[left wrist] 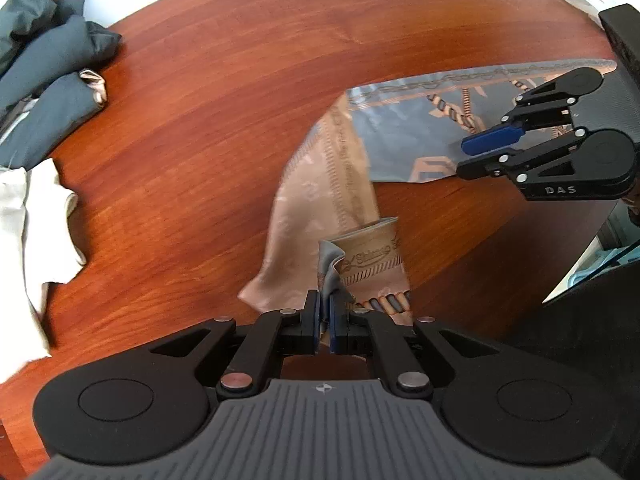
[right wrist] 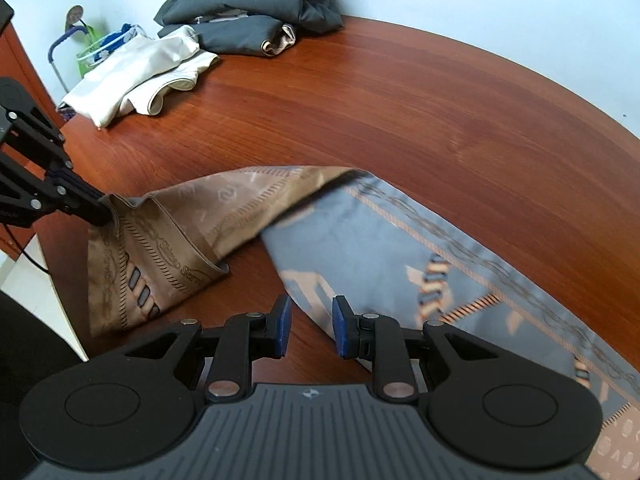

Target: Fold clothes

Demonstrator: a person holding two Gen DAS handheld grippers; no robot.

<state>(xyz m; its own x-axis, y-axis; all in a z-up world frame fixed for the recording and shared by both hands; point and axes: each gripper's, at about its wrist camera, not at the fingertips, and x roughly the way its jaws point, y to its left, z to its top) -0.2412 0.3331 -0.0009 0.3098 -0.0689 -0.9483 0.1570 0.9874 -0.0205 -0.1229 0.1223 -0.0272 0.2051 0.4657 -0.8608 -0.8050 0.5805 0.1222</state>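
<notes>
Your left gripper is clamped on a bunched corner of the patterned scarf, its blue pads pressed together with grey-and-tan fabric pinched between them. From that pinch the scarf is lifted and turned over, showing its tan underside, then runs out flat across the reddish wooden surface with its blue-grey face and chain-print border up. Your right gripper hovers with its jaws apart just over the scarf's near edge, holding nothing. At the far side of the surface a stack of dark grey folded clothes sits against the wall, with a cream garment lying just beside it, partly over the edge.
</notes>
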